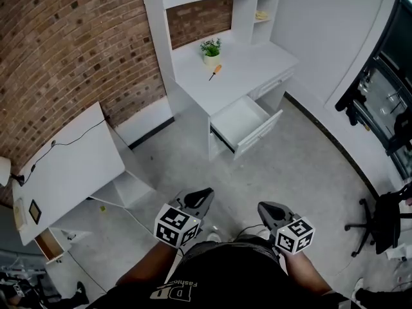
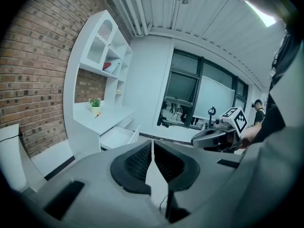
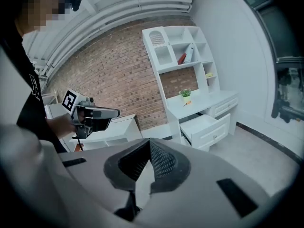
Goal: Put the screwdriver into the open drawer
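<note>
The screwdriver, orange-handled, lies on the white desk far ahead, beside a small potted plant. Below the desktop the open drawer stands pulled out and looks empty. Both grippers are held close to the person's body, far from the desk. My left gripper has its jaws shut with nothing between them, as the left gripper view shows. My right gripper is shut and empty too. The screwdriver and drawer show small in the right gripper view.
A second white table with a cable stands at the left against the brick wall. Shelves rise above the desk. A black office chair and dark equipment stand at the right. Grey floor lies between me and the desk.
</note>
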### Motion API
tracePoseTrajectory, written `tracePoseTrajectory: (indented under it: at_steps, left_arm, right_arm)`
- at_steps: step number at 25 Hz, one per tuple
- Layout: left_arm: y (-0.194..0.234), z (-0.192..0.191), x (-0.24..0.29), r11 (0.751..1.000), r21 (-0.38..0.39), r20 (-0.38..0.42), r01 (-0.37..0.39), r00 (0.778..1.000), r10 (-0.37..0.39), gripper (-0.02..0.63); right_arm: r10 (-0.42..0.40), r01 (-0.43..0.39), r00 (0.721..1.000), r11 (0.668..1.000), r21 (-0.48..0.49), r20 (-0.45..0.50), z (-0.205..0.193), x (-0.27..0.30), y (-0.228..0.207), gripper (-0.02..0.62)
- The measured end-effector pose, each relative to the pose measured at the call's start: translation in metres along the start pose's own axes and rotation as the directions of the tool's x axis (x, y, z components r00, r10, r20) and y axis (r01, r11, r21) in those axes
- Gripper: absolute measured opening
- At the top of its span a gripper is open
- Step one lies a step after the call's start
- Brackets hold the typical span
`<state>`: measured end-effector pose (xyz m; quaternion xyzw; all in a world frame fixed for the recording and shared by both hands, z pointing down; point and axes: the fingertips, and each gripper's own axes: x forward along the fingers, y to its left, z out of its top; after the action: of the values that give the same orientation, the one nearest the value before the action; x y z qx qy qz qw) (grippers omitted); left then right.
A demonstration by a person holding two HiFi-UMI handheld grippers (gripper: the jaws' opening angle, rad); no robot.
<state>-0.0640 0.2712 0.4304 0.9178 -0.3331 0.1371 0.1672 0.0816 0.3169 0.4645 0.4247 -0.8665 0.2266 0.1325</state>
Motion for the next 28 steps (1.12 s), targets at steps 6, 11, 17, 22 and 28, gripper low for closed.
tracePoseTrajectory:
  at_steps: [6,11,17,22,28]
  left_arm:
    - [0.003,-0.005,-0.004,1.000,-0.003,-0.002,-0.008,1.000,0.008,0.029]
    - [0.003,-0.004,-0.007,1.000,-0.006,0.000,-0.008,1.000,0.008,0.029]
    - [0.005,-0.005,-0.010,1.000,-0.015,-0.004,-0.012,1.000,0.012,0.029]
    - [0.004,-0.007,-0.013,1.000,-0.016,0.001,-0.013,1.000,0.013,0.029]
    - [0.003,-0.008,-0.014,1.000,-0.016,-0.001,-0.013,1.000,0.013,0.029]
  right_arm:
    - [0.008,-0.008,1.000,1.000,-0.003,-0.003,-0.001,0.005,0.004,0.003]
    - [0.007,-0.007,1.000,1.000,-0.004,0.000,0.001,0.006,0.006,0.003]
    - [0.031,-0.031,0.998,0.999,-0.008,0.057,0.017,0.006,0.012,0.005]
    - [0.034,-0.033,0.998,0.999,-0.027,0.054,0.018,0.006,0.017,0.005]
    - [0.047,-0.046,0.997,0.999,-0.024,0.054,0.020,0.007,0.018,0.005]
